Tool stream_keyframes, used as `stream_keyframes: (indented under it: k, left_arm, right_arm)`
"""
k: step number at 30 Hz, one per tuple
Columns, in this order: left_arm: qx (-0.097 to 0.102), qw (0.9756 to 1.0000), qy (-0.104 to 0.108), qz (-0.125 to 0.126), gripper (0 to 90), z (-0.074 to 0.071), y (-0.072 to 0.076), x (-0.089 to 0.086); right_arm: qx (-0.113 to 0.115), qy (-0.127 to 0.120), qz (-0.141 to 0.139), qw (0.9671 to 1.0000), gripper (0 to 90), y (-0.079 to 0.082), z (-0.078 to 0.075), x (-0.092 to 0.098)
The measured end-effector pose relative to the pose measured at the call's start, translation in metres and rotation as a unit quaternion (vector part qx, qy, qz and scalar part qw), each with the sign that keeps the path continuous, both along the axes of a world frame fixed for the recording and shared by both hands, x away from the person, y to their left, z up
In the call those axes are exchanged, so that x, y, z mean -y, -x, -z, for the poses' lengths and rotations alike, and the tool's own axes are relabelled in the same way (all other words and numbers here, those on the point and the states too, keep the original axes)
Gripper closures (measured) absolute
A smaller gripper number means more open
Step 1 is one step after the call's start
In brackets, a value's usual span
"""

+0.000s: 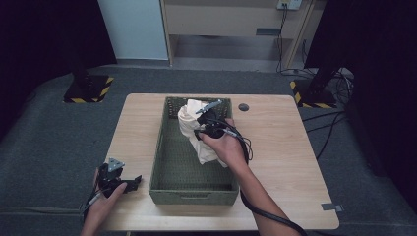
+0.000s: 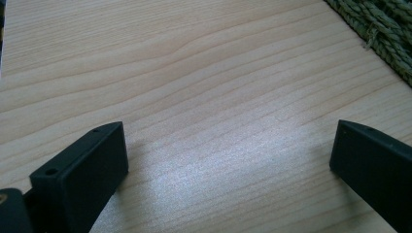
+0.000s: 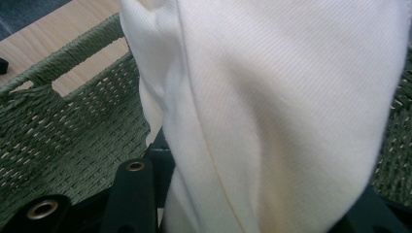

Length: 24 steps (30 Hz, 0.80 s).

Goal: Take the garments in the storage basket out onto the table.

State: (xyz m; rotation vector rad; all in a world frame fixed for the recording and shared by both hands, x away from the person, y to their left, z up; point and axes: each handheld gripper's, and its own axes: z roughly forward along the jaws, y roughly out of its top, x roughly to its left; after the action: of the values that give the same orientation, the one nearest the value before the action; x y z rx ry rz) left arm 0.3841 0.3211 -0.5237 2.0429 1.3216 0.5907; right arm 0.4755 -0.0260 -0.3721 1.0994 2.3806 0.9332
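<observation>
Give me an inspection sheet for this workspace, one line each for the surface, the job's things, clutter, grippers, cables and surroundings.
Surface: light wooden table, with a dark round spot near the far edge.
Job's things: green woven basket at mid-table; cream cloth held bunched above its far end.
Clutter: nothing seen.
Grippers: right hand-held gripper shut on the cloth; left hand-held gripper open, jaws wide apart on bare wood, left of the basket.
Cables: black cable trailing from the right gripper along the forearm; more wires on the floor at right.
Surroundings: grey carpet, two stand bases with hazard stripes, wooden furniture behind.
</observation>
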Motion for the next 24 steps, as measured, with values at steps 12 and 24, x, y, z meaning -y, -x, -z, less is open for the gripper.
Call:
stream_keyframes:
  k: [12,24]
  left_arm:
    - [0.000,1.0000,0.000,0.000,0.0,0.000,0.000,0.000]
    - [0.000,1.0000,0.000,0.000,0.0,0.000,0.000,0.000]
  right_arm:
    - [0.015,-0.004,0.001,0.9999,53.8,0.008,-0.014,0.009]
    - [0.032,-0.004,0.000,0.9995,53.8,0.017,-0.031,0.019]
